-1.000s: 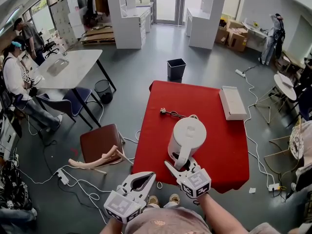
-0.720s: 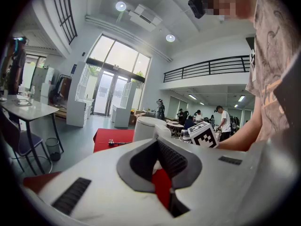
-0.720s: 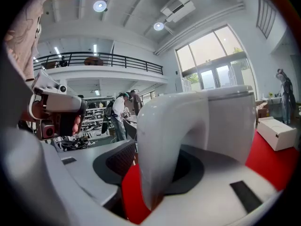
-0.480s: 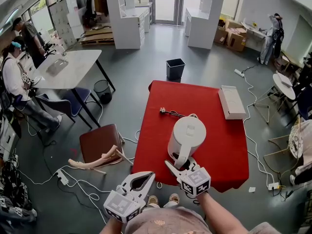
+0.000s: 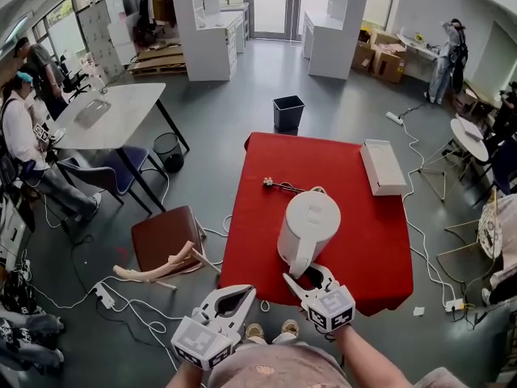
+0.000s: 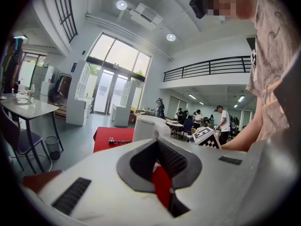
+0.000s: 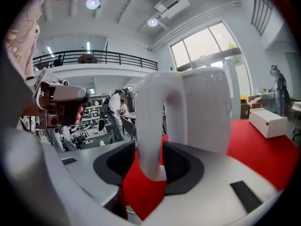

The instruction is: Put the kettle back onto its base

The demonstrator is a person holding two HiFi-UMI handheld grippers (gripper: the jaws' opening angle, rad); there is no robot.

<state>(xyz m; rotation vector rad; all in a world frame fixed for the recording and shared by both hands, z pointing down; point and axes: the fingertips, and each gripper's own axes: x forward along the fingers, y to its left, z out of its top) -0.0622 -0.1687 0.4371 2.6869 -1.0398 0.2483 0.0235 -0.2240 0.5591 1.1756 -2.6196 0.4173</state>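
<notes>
The white plastic electric kettle [image 5: 309, 221] stands upright on the red-covered table [image 5: 363, 241], straight ahead of the right gripper [image 5: 305, 278]. Its curved white handle [image 7: 150, 126] faces the person and runs top to bottom. In the right gripper view that handle stands squarely between the jaws, which are spread wide to either side of it. Its lower end sits level with the dark pads, and a firm squeeze cannot be confirmed. The left gripper [image 5: 249, 291] hangs off the table's near edge, its jaws drawn together on nothing, with the kettle well ahead and to their right. The right hand is therefore much the nearer. No base shows separately under the kettle, but a thin dark cord with a plug [image 5: 271, 184] lies beyond it, so the kettle probably already sits on its base. If so, the move left is likely a straight pull back along the jaw line to clear the handle.
</notes>
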